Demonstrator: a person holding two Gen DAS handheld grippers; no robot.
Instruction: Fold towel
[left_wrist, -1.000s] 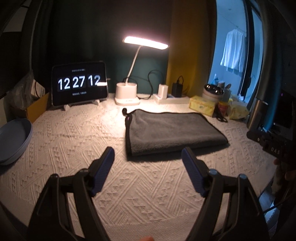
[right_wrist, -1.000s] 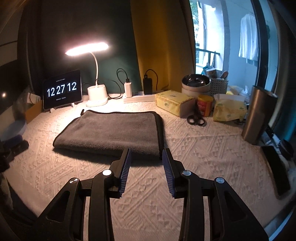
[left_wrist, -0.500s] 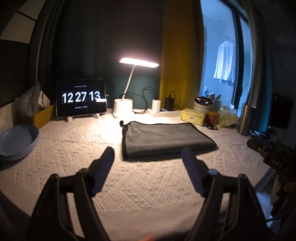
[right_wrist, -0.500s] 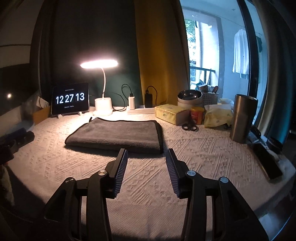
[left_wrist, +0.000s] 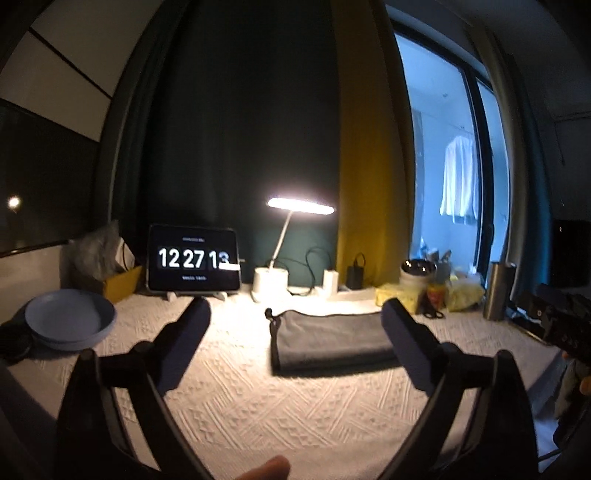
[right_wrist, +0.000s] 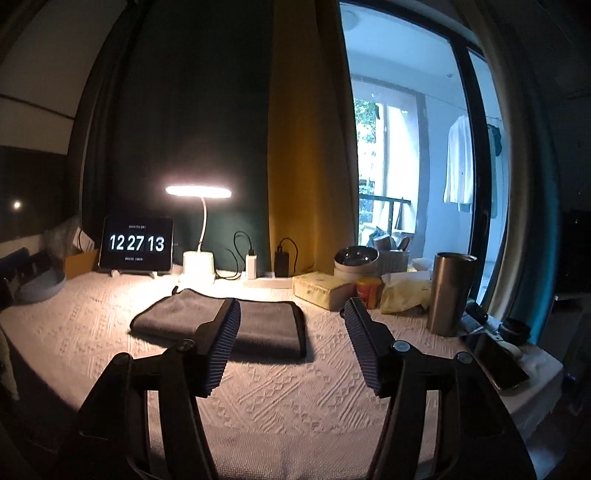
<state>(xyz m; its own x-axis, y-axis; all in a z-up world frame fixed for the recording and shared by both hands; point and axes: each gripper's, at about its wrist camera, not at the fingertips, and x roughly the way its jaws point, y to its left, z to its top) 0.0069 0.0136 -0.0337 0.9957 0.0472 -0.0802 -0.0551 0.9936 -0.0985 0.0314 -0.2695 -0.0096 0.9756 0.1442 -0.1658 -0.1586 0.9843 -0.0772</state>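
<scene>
Both grippers have moved back from the folded grey towel (right_wrist: 221, 325). The right gripper (right_wrist: 291, 325) has opened wider; the left gripper (left_wrist: 295, 332) stays wide open, empty.

Lit lamp (right_wrist: 198, 192) beside clock tablet (right_wrist: 136, 243), tumbler (right_wrist: 451, 293).

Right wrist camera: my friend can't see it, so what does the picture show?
A folded grey towel lies flat on a white bedspread, beyond the open right gripper, which holds nothing. Behind the towel stand a lit lamp and a clock showing 12 27 13, with a steel cup to the right.
</scene>
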